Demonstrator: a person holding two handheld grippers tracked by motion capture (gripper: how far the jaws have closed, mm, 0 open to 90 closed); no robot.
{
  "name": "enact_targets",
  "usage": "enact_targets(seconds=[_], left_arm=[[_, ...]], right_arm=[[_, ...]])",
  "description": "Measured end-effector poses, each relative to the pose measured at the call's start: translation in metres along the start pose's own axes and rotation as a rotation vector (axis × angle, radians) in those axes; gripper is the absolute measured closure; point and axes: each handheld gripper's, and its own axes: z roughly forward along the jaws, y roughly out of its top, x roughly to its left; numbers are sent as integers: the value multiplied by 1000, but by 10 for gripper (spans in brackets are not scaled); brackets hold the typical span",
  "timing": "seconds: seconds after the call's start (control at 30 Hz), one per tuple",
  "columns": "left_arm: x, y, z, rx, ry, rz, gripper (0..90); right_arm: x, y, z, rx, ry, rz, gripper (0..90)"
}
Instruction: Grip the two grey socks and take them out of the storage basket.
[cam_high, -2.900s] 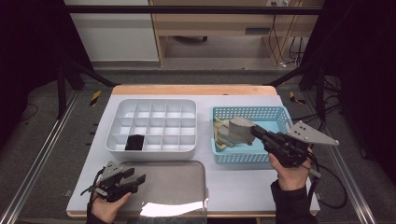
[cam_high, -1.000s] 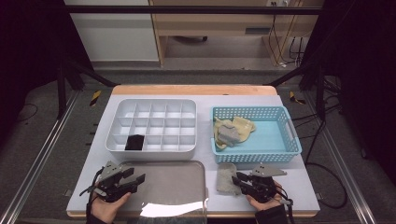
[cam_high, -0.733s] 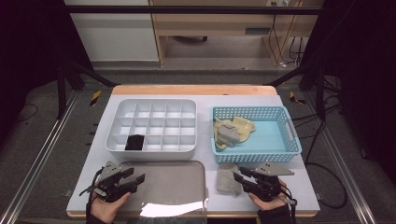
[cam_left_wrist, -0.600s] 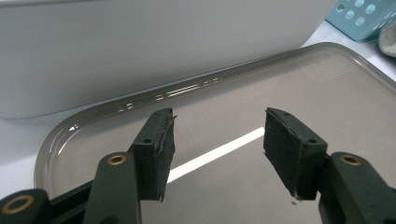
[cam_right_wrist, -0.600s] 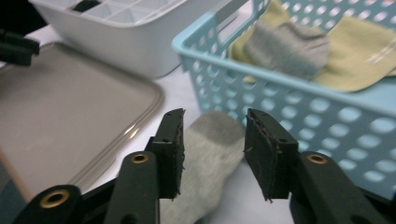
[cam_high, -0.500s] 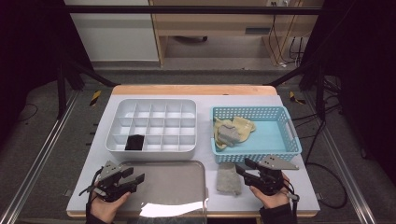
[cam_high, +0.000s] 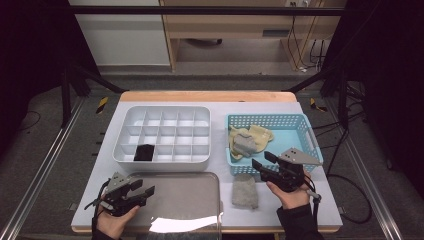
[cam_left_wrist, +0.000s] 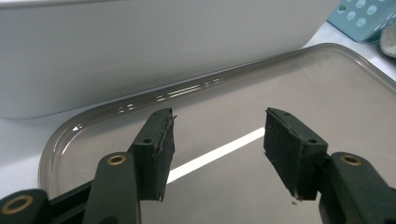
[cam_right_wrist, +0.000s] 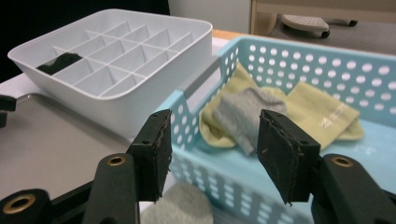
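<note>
A grey sock (cam_high: 245, 191) lies flat on the table in front of the blue basket (cam_high: 270, 116). My right gripper (cam_high: 261, 161) hovers above it at the basket's near wall. It is open, its jaws have just been opening, and nothing is between them. In the right gripper view, the gripper (cam_right_wrist: 212, 140) faces another grey sock (cam_right_wrist: 247, 114) lying on yellow socks (cam_right_wrist: 322, 114) in the basket, with the released sock (cam_right_wrist: 180, 207) below. My left gripper (cam_high: 144, 190) rests open and empty over the grey flat tray (cam_high: 185, 195), as the left gripper view (cam_left_wrist: 217, 140) confirms.
A white compartment tray (cam_high: 165, 108) stands at the back left with a black sock (cam_high: 144, 152) in one front cell. Its wall (cam_left_wrist: 140, 46) rises just behind the grey tray (cam_left_wrist: 280, 93). The table's front edge is close to both hands.
The right gripper carried a grey sock from the basket to the table front, let it go and rose back toward the basket, jaws wider. The left gripper has not moved.
</note>
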Motion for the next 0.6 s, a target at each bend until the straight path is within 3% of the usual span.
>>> enact_targets(seconds=[0.33,0.6], left_arm=[[0,0,0,0,-1,2,417],[0,0,1,2,0,3,418]], right_arm=[[-12,27,20,-1,-59,2,419],[-27,43,38,15,-56,33,397]])
